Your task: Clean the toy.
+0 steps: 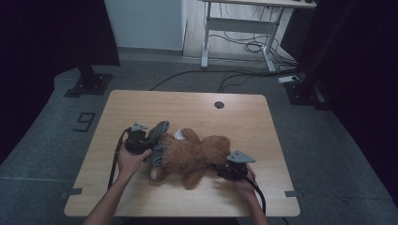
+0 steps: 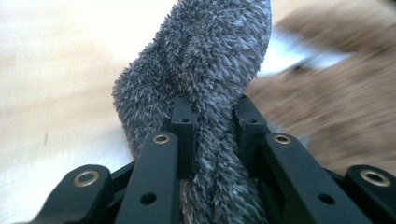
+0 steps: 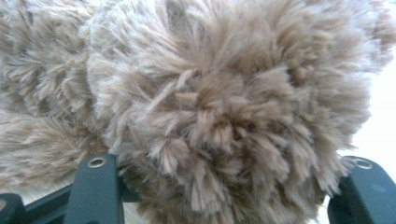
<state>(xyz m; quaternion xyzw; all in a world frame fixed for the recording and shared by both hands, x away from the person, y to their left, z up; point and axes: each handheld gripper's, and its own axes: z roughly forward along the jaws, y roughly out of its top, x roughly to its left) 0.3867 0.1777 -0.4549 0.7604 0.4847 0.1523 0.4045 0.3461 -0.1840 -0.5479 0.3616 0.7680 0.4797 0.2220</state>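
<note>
High view: the wooden surface [image 1: 263,122] carries a brown teddy bear [image 1: 197,154] lying across its near half, head toward the person's right, legs toward the left. A grey fuzzy sock [image 1: 157,140] lies at the bear's leg end, apparently partly over one foot, which suggests the work is dressing or undressing that leg. The right hand-held gripper [image 1: 224,169] sits against the bear's head end; in the right gripper view the plush [image 3: 224,107] bulges between the two black jaws, which stand apart around it, so this hand seems to pin the bear in place while the other works. The left hand-held gripper [image 1: 146,140] meets the sock from the left; in the left gripper view its jaws are pinched narrow on a fold of the sock [image 2: 210,140], with the rest of the fabric rising ahead of them. That tight pinch on thin fabric looks right for pulling the sock along the leg.
</note>
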